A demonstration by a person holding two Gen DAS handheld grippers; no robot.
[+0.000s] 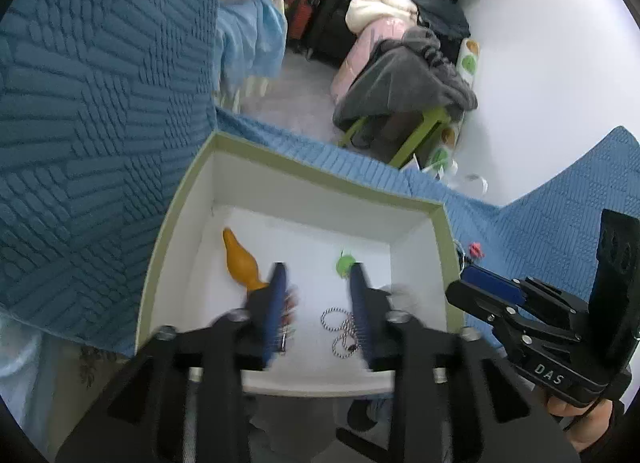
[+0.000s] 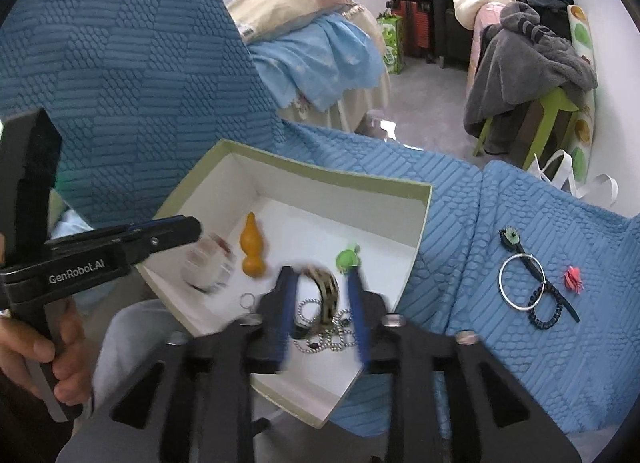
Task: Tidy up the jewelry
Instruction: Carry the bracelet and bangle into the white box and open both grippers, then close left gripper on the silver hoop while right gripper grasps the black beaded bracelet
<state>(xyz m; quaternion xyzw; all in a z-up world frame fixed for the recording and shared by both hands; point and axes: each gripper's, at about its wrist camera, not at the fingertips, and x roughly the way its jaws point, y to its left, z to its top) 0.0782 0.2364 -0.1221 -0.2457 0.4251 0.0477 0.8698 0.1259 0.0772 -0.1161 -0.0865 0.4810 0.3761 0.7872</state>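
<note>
Both grippers over the box point(image 2: 352, 187): left gripper point(image 1: 318, 295) jaws spread, nothing pinched. Right gripper point(image 2: 322, 303) jaws spread w/ patterned bangle point(image 2: 326, 291) between, above bead chain point(image 2: 320, 339).

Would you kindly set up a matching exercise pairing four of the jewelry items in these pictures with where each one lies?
Items:
1. orange gourd charm
2. silver ring
3. patterned bangle
4. pink ornament

Places:
A. on the blue cover, right of the dark strap
B. in the box, between the right gripper's fingers
C. in the box, left of the green charm
D. on the blue cover, overlapping the dark strap

Pairs: 1-C, 2-D, 3-B, 4-A
</note>
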